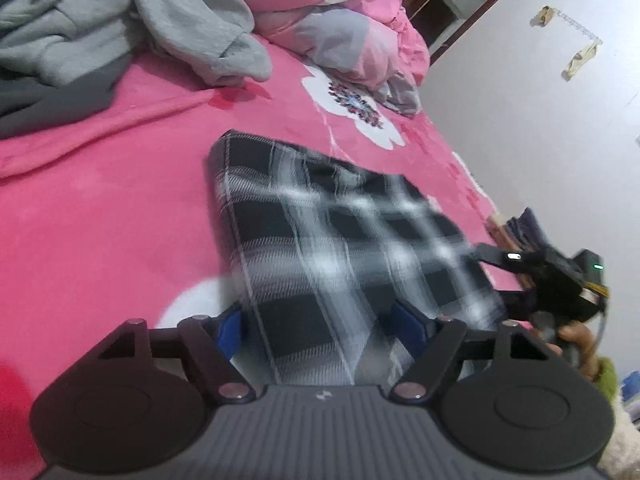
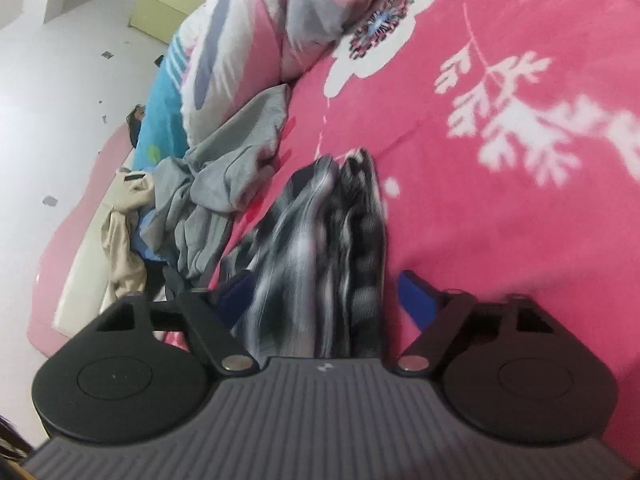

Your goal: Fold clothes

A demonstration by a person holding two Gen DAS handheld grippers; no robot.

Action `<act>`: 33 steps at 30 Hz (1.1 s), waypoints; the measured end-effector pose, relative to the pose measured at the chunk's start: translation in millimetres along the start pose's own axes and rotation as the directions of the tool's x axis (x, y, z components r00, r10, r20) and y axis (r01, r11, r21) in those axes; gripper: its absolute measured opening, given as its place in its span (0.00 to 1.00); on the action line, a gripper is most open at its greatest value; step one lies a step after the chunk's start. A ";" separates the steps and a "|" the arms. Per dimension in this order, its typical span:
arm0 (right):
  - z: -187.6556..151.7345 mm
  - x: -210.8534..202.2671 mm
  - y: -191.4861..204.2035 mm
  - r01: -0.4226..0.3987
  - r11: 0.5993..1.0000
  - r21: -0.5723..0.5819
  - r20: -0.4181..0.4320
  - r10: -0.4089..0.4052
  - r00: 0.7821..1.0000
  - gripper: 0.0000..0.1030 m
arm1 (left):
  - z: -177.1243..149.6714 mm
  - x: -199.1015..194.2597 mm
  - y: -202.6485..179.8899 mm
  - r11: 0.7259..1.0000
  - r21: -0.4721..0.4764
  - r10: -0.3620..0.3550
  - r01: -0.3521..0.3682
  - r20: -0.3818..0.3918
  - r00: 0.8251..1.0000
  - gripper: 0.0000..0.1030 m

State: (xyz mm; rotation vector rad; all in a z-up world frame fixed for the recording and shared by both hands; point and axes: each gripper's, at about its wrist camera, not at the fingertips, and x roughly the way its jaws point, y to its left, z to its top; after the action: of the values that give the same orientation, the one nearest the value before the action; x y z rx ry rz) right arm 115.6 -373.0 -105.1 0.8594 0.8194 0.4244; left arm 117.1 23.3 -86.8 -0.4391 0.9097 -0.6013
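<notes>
A black-and-white plaid garment lies folded into a flat rectangle on the pink flowered bedspread. My left gripper is at its near edge. The jaws stand wide, with the cloth running between the blue pads, and I see no pinch. From the right wrist view the same plaid garment looks bunched and blurred. My right gripper straddles its end, and its right pad stands clear of the cloth. The right gripper also shows at the garment's right side, with a hand behind it.
A heap of grey sweatshirts lies at the back of the bed, next to a pink and grey quilt. A beige garment hangs off the far side. The bed's edge and a white wall are on the right.
</notes>
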 end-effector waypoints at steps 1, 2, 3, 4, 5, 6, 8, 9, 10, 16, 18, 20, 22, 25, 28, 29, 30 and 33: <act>4.6 5.5 -2.8 -0.009 1.000 0.008 -0.011 0.009 1.000 0.61 | 3.0 3.9 2.8 1.000 -0.007 -0.017 0.017 -0.003 1.000 0.74; 8.1 10.3 -5.1 -0.017 1.000 0.015 -0.021 0.018 1.000 0.55 | 4.5 5.4 5.4 0.999 -0.020 -0.036 0.036 -0.006 0.999 0.74; 9.7 13.3 -6.7 -0.024 1.000 0.019 -0.031 0.025 0.999 0.52 | 5.8 6.6 7.9 0.998 -0.033 -0.055 0.055 -0.008 0.998 0.75; 9.0 13.6 -7.2 -0.030 0.999 0.017 -0.041 0.031 0.999 0.52 | 7.0 7.8 10.5 0.996 -0.047 -0.074 0.074 -0.010 0.997 0.75; 7.2 12.2 -6.9 -0.037 0.999 0.010 -0.054 0.037 0.998 0.50 | 6.6 6.9 12.1 0.995 -0.049 -0.087 0.086 -0.015 0.996 0.75; 5.4 10.8 -6.6 -0.044 0.999 0.003 -0.066 0.044 0.997 0.49 | 6.0 5.6 13.7 0.994 -0.049 -0.100 0.099 -0.021 0.995 0.74; -0.2 6.1 -6.6 -0.067 0.998 -0.001 -0.100 0.066 0.993 0.49 | 3.7 3.5 14.7 0.992 -0.045 -0.117 0.116 -0.030 0.993 0.74; -2.6 3.9 -6.5 -0.077 0.997 -0.003 -0.119 0.076 0.990 0.49 | 2.5 2.5 15.1 0.991 -0.043 -0.126 0.124 -0.034 0.991 0.74; -4.4 2.5 -6.4 -0.086 0.996 -0.006 -0.133 0.084 0.988 0.49 | 2.4 3.3 14.8 0.991 -0.039 -0.126 0.125 -0.036 0.991 0.74; 5.0 22.1 -12.3 -0.121 0.993 0.011 -0.148 0.121 0.981 0.32 | 8.3 17.0 9.2 0.994 -0.036 -0.104 0.103 -0.022 0.994 0.65; 5.5 26.8 -8.5 -0.120 0.993 -0.006 -0.133 0.118 0.984 0.29 | 10.7 20.7 7.6 0.997 -0.047 -0.069 0.068 -0.016 0.997 0.48; 3.5 24.0 1.8 -0.095 0.994 -0.060 -0.113 0.088 0.990 0.29 | 13.7 19.3 4.7 0.998 -0.047 -0.049 0.048 -0.012 0.999 0.38; 0.3 17.2 16.6 -0.054 0.989 -0.138 -0.091 0.042 0.995 0.28 | 15.7 15.3 -0.8 0.999 -0.034 -0.031 0.031 -0.002 1.000 0.31; -3.1 6.9 36.0 -0.018 0.973 -0.232 -0.063 0.003 0.998 0.27 | 17.9 9.2 -14.4 1.000 -0.008 -0.009 0.009 0.015 1.000 0.21; -5.8 -3.7 52.4 -0.001 0.953 -0.302 -0.040 -0.012 0.999 0.26 | 19.0 1.4 -26.9 1.000 0.002 -0.005 0.005 0.032 0.999 0.18; -6.9 -7.9 57.3 0.006 0.947 -0.321 -0.033 -0.017 0.999 0.26 | 19.2 -0.9 -31.9 1.000 0.006 -0.007 0.007 0.037 0.999 0.18; -8.1 -12.8 62.1 0.013 0.940 -0.341 -0.024 -0.023 0.999 0.26 | 19.6 -3.5 -37.8 1.000 0.012 -0.010 0.009 0.043 0.999 0.17; -11.8 -32.2 75.4 0.036 0.916 -0.398 0.013 -0.033 0.999 0.26 | 21.6 -9.4 -59.0 0.999 0.049 -0.028 0.024 0.064 0.998 0.17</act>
State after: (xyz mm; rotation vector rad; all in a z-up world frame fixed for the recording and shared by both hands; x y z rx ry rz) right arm 85.3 -342.2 -34.4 0.4646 0.7078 0.5356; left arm 113.4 -12.8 -34.8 -0.4256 0.8272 -0.6280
